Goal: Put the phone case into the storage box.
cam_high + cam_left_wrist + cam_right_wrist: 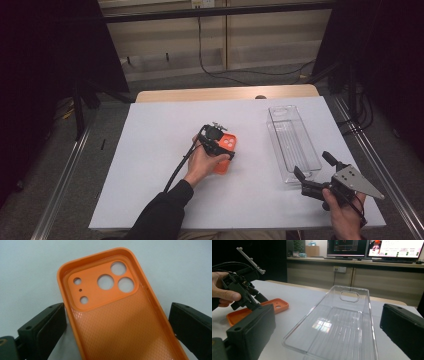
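Where the left gripper [117, 327] hangs over mid-table: jaws spread wide, one at each long edge of the orange phone case [117, 315], neither pad touching. Case open side up, camera cut-outs at the far end, long axis running straight away between the jaws, flat on the white table cover [150, 165]. Likely next: a closing squeeze across the short width, no turn of the hand needed.

Right gripper [316, 174]: jaws also wide, nothing between them, held low at the near right of the table. Directly ahead, the clear plastic tray [337, 327], empty, ribbed floor, long axis pointing away from the jaws, slot handle at the far wall.

Case to tray: well apart, case to the left; left hand [199, 162] plainly the nearer to the case, right hand [345, 215] the nearer to the tray.
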A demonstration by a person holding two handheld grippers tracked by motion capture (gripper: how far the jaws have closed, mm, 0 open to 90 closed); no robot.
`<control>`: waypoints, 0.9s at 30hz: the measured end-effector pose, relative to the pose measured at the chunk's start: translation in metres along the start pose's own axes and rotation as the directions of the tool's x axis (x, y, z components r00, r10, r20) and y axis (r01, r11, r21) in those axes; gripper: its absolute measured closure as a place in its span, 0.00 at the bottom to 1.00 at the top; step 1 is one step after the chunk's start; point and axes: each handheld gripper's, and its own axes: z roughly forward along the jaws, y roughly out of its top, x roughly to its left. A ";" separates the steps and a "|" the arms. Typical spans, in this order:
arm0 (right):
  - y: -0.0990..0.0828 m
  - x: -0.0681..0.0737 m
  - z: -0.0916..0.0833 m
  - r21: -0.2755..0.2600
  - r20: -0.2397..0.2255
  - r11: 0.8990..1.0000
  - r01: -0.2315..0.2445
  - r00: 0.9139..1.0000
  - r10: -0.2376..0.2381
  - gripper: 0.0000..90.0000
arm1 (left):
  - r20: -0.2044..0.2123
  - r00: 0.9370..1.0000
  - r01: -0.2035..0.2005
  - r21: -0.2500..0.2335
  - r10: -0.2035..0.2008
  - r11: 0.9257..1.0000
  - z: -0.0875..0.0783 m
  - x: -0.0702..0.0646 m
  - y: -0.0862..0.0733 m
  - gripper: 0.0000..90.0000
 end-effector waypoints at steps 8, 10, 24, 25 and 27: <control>0.000 0.001 0.000 0.001 -0.007 1.000 0.004 1.000 -0.004 0.00 | -0.034 0.999 -0.005 0.028 0.006 1.000 0.002 -0.004 0.003 0.01; 0.000 0.001 0.000 -0.002 -0.007 1.000 0.004 1.000 -0.004 0.00 | -0.038 0.999 0.001 0.028 0.000 1.000 0.002 -0.005 0.003 0.02; 0.000 0.001 0.000 0.003 -0.007 1.000 0.005 1.000 -0.005 0.00 | -0.058 0.998 0.029 0.074 -0.024 0.997 -0.001 -0.007 0.006 0.07; 0.000 0.001 0.000 0.003 -0.008 1.000 0.005 1.000 -0.005 0.00 | -0.051 0.998 0.025 0.078 -0.021 0.997 -0.001 -0.006 0.006 0.08; 0.000 0.001 0.000 0.004 -0.007 1.000 0.003 1.000 -0.003 0.00 | -0.045 0.999 0.022 0.078 -0.019 0.997 -0.002 -0.006 0.006 0.09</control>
